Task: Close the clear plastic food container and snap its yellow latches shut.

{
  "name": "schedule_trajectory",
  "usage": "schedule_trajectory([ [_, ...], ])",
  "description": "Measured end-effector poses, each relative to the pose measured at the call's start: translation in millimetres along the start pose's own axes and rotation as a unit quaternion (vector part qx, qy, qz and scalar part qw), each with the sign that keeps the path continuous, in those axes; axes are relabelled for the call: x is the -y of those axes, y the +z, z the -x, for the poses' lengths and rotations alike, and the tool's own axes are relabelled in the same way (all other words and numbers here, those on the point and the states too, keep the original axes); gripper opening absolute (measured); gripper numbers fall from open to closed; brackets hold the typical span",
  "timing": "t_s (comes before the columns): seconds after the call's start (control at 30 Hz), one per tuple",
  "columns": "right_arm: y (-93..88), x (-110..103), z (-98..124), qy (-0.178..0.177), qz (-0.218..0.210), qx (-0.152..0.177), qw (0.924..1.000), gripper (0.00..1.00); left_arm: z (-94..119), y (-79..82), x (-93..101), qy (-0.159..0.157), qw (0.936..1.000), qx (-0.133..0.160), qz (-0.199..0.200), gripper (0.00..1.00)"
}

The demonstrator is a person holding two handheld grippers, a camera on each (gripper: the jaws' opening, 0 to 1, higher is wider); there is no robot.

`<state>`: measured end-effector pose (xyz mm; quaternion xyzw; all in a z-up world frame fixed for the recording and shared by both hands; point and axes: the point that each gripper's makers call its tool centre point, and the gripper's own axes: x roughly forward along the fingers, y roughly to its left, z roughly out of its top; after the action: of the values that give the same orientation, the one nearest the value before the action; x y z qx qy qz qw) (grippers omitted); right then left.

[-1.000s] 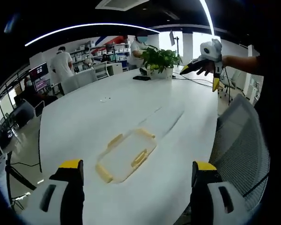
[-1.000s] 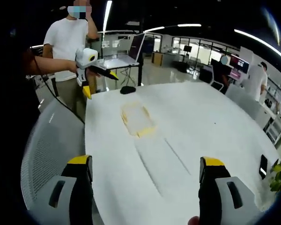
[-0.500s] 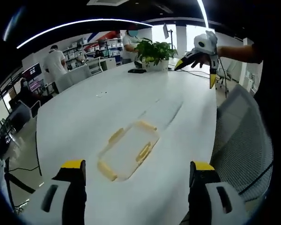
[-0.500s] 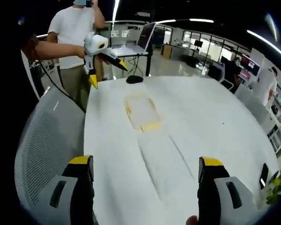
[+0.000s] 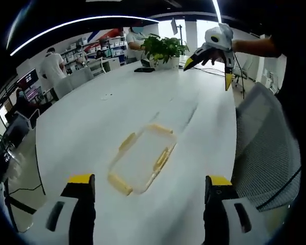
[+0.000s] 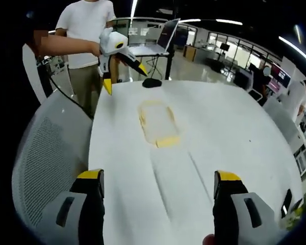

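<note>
We close in: the container [image 5: 142,164], apparently lidded, sits on the table [image 5: 81,127] nearer than a second ago; left gripper [image 5: 145,214] and right gripper [image 6: 158,209] spread, empty, latches [image 5: 162,159] untouched.

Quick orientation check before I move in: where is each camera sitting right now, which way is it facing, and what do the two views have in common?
Left gripper view: rides the left gripper, looking along its open jaws across the white table at the container; the right gripper and a hand show upper right.
Right gripper view: rides the right gripper, jaws open, facing the container from the opposite end; the left gripper and a forearm show upper left.
Shared: container, table, mesh chair.
</note>
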<state>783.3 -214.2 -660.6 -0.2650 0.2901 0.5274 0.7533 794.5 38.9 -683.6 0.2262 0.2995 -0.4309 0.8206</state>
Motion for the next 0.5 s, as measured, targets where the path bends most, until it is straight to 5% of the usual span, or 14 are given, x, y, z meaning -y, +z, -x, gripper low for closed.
schedule_trajectory([
  [0.5, 17.2, 1, -28, 0.017, 0.022, -0.016, 0.9995, 0.81, -10, -11.2, -7.9, -0.022, 0.9991, -0.026, -0.024, 0.79],
])
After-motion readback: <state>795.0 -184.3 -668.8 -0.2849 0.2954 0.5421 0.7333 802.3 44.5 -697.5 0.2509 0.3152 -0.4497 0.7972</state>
